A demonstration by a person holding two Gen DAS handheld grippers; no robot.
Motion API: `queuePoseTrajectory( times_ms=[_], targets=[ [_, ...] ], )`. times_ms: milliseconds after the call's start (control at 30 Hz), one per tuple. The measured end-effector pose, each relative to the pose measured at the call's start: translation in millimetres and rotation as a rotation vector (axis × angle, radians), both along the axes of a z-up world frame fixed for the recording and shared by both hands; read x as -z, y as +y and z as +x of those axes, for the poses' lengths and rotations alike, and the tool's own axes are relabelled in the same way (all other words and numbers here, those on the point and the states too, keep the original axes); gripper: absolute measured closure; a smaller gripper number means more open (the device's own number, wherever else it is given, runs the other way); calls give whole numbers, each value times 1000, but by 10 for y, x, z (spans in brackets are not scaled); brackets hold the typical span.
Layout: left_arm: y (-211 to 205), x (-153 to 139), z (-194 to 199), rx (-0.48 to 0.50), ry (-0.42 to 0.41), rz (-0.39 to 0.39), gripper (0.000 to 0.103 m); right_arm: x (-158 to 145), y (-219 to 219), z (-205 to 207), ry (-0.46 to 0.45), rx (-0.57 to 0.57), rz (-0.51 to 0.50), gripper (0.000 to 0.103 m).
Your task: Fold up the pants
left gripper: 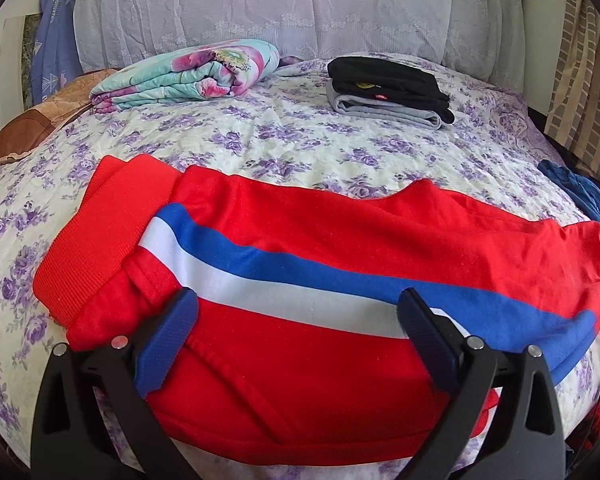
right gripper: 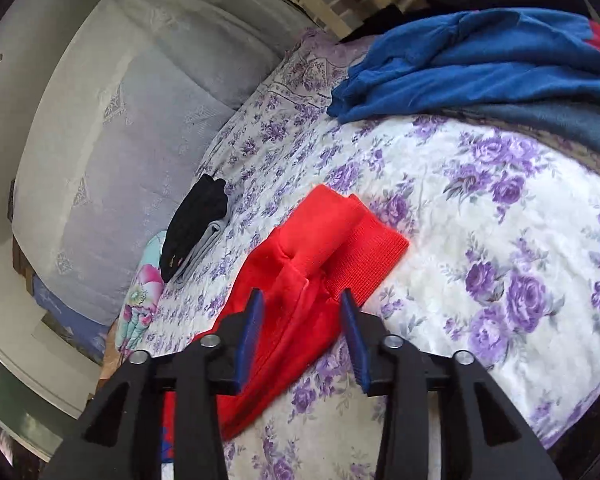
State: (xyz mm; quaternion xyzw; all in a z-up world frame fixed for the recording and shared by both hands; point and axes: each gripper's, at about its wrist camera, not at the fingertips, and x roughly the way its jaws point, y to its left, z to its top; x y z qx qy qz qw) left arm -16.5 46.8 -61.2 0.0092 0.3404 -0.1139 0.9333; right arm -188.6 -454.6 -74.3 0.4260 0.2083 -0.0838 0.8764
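Red track pants with a blue-and-white side stripe (left gripper: 300, 248) lie flat across the lower half of the left wrist frame, on the purple-flowered bedspread (left gripper: 300, 136). Ribbed red cuffs (left gripper: 96, 232) sit at left of frame, so the legs look already laid one on the other, probably to give a clean line for the next fold.

Left gripper (left gripper: 300, 312) is spread wide over the pants near the cuff end, blue pads either side of the white stripe. Nothing pinched. Looks parked to steady the cloth or wait for its end of the fold.

Right gripper (right gripper: 302, 320), lower centre of the right wrist frame, is about half spread, with a red fabric edge (right gripper: 296, 308) running between the pads. Pads don't seem to press on it, so I read it as not gripping.

Folded black-and-grey clothes stack (left gripper: 388, 88) sits upper right, well apart: likely the done pile. Loose blue garment (right gripper: 480, 60) at upper right of the right wrist frame is probably the queue. Rolled floral quilt (left gripper: 188, 76) at upper left is out of the way.
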Motion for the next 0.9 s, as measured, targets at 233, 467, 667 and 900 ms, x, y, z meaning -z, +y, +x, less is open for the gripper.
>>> queuePoseTrajectory(
  times_ms=[233, 467, 667, 900],
  targets=[
    [14, -3, 0, 4, -2, -9, 5, 271, 28, 156, 54, -71, 151, 50],
    [221, -175, -98, -25, 1, -102, 5, 236, 11, 524, 28, -105, 151, 45],
    [878, -548, -267, -138, 14, -207, 5, 228, 5, 503, -2, -140, 122, 45],
    [1460, -96, -310, -292, 186, -249, 5, 41, -127, 182, 25, -64, 58, 49]
  ],
)
